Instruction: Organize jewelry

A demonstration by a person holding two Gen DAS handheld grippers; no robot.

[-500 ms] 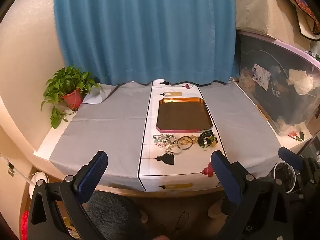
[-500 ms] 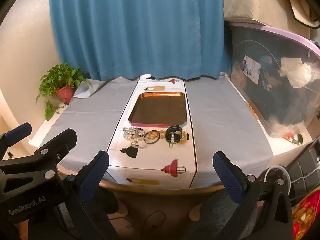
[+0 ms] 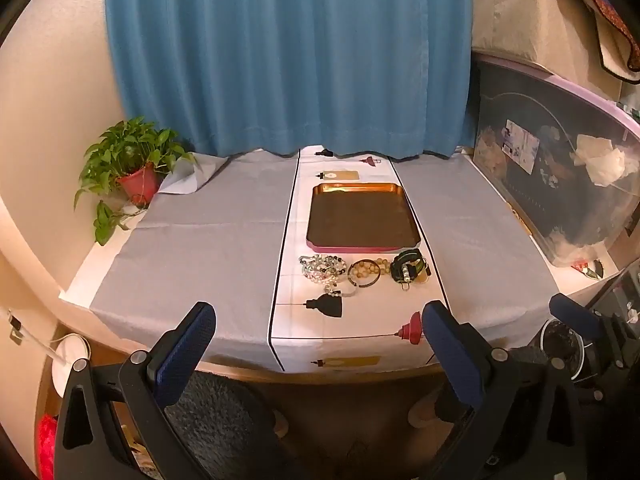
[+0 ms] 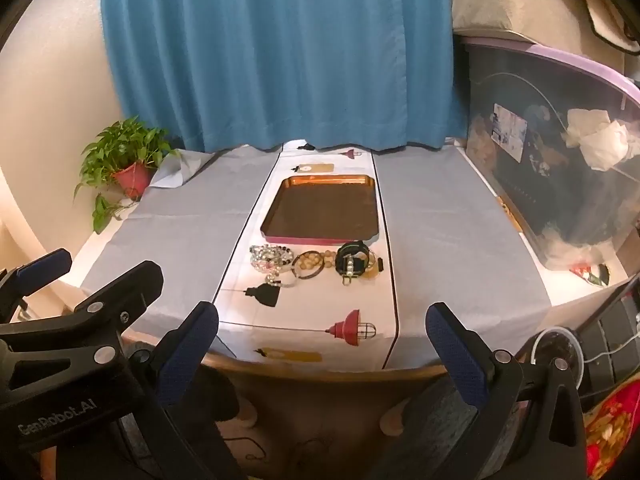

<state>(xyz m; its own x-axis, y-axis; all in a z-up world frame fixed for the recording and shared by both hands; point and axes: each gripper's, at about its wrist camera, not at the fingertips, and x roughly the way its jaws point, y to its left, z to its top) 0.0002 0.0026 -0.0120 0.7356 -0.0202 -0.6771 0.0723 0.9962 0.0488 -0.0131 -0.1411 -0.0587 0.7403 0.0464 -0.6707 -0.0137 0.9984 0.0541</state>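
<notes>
**Jewelry laid before a tray, both grippers held back**

The right hand-held gripper (image 4: 322, 326) is seen at the bottom of the frame with its blue-padded jaws spread wide and nothing between them. The left hand-held gripper (image 4: 86, 276) is seen at the lower left edge, short of the table (image 4: 440, 240). At mid-frame a copper tray (image 4: 320, 210) is set on a white runner (image 4: 304, 312). Just below the tray a row of jewelry is laid: a crystal bead bracelet (image 4: 269, 258), a wooden bead bracelet (image 4: 310, 262) and a black strap piece (image 4: 352, 262). A potted plant (image 4: 124, 160) is placed at the left, before a blue curtain (image 4: 280, 52).
</notes>
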